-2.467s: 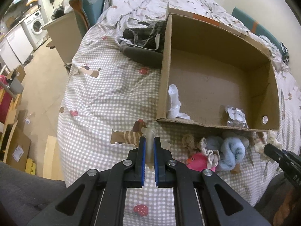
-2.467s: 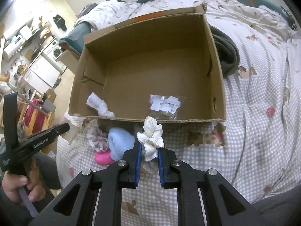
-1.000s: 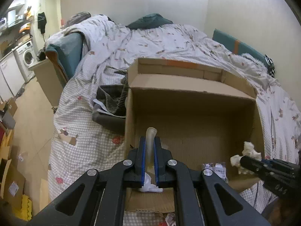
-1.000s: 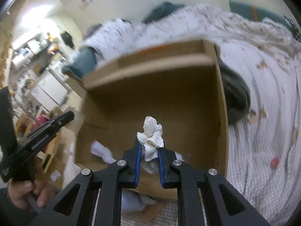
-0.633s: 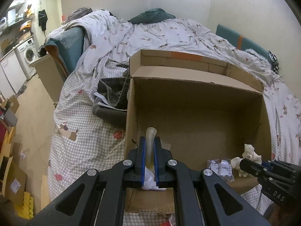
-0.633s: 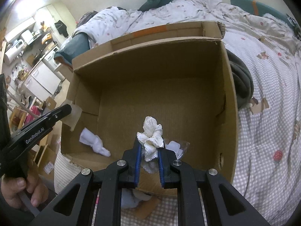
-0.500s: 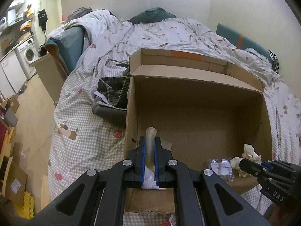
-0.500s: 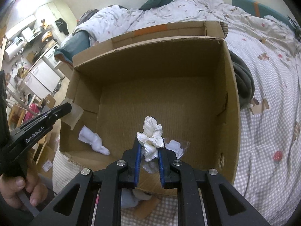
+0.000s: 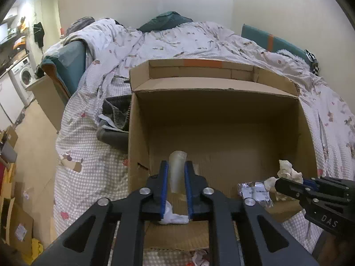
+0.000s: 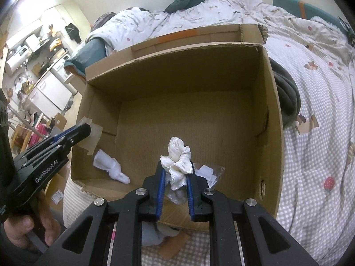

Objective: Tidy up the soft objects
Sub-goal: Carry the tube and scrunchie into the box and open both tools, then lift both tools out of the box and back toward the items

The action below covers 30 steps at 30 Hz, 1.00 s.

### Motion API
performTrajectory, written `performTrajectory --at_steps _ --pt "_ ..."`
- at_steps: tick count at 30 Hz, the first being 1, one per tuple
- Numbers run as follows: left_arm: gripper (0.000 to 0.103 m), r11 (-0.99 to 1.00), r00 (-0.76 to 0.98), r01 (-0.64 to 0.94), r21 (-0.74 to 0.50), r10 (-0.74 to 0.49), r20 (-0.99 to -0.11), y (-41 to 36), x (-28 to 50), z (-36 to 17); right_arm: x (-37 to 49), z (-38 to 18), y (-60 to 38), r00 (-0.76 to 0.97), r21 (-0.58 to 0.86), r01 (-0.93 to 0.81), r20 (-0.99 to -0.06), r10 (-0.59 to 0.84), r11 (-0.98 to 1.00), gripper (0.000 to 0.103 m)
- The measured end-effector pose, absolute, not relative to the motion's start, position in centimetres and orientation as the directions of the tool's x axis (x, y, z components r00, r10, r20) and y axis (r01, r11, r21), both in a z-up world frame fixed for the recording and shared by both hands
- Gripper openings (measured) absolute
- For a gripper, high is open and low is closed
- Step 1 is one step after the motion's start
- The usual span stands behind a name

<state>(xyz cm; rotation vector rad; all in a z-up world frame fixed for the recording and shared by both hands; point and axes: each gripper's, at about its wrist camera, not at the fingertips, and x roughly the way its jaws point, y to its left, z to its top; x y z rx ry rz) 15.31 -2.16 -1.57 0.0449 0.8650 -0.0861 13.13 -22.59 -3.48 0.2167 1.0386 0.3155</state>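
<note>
An open cardboard box (image 9: 221, 115) (image 10: 177, 84) stands on the bed. My left gripper (image 9: 176, 166) is shut on a pale translucent soft piece (image 9: 177, 168) and holds it over the box's near left corner; it also shows in the right wrist view (image 10: 86, 130). My right gripper (image 10: 175, 166) is shut on a white frilly cloth (image 10: 178, 155) over the box's near right part; that cloth also shows in the left wrist view (image 9: 288, 171). A white rolled cloth (image 10: 111, 168) and a clear plastic packet (image 9: 255, 192) lie on the box floor.
A dark grey garment (image 9: 113, 122) lies against the box's left side. More soft items, one pale blue (image 10: 150, 235), lie on the checked bedspread (image 10: 315, 177) in front of the box. A rumpled duvet (image 9: 177, 37) fills the far bed. Floor and cardboard are at the left.
Both grippers have risen from the bedspread in front of the box and moved forward over its near edge, each still holding its piece. In the last half second they edged slightly further in.
</note>
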Motion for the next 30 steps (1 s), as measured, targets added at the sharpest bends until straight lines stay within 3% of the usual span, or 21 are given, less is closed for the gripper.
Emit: performTrajectory --at_steps 3,5,7,9,11,12,13,15,30 --pt "0.023 0.995 0.641 0.101 0.018 -0.052 -0.766 -2.4 15.2 -1.6 13.3 -3.5 -22.7 0.468 0.329 -0.143 -0.808 0.357 0.933 0.018" --pt "0.034 0.995 0.647 0.099 0.031 -0.04 -0.761 -2.5 15.1 -1.5 13.3 -3.5 -22.7 0.473 0.332 -0.146 -0.804 0.36 0.932 0.018" --pt "0.065 0.995 0.66 0.09 0.039 -0.031 -0.751 -2.5 15.0 -1.3 13.2 -3.4 -22.7 0.478 0.334 -0.151 -0.799 0.365 0.93 0.02" --pt "0.072 0.996 0.683 0.077 0.039 -0.024 -0.73 -2.4 14.7 -0.8 13.1 -3.4 -22.8 0.482 0.339 -0.151 -0.795 0.369 0.929 0.023" --pt "0.072 0.996 0.687 0.077 0.039 -0.025 -0.727 -2.3 14.7 -0.6 13.1 -3.3 -22.9 0.486 0.347 -0.143 -0.791 0.371 0.927 0.031" --pt "0.072 0.996 0.685 0.075 0.04 -0.022 -0.728 -2.3 14.8 -0.6 13.1 -3.3 -23.0 0.488 0.353 -0.135 -0.79 0.372 0.926 0.041" --pt "0.072 0.997 0.684 0.072 0.041 -0.02 -0.729 -2.2 14.8 -0.7 13.1 -3.2 -23.2 0.494 0.36 -0.126 -0.785 0.373 0.924 0.066" --pt "0.072 0.997 0.678 0.065 0.041 -0.014 -0.735 -2.1 15.0 -0.8 12.9 -2.8 -23.6 0.525 0.374 -0.107 -0.766 0.372 0.921 0.076" --pt "0.072 0.998 0.674 0.035 0.052 0.015 -0.739 -1.5 15.0 -1.2 13.2 -3.0 -23.9 0.51 0.374 -0.08 -0.781 0.361 0.924 0.076"
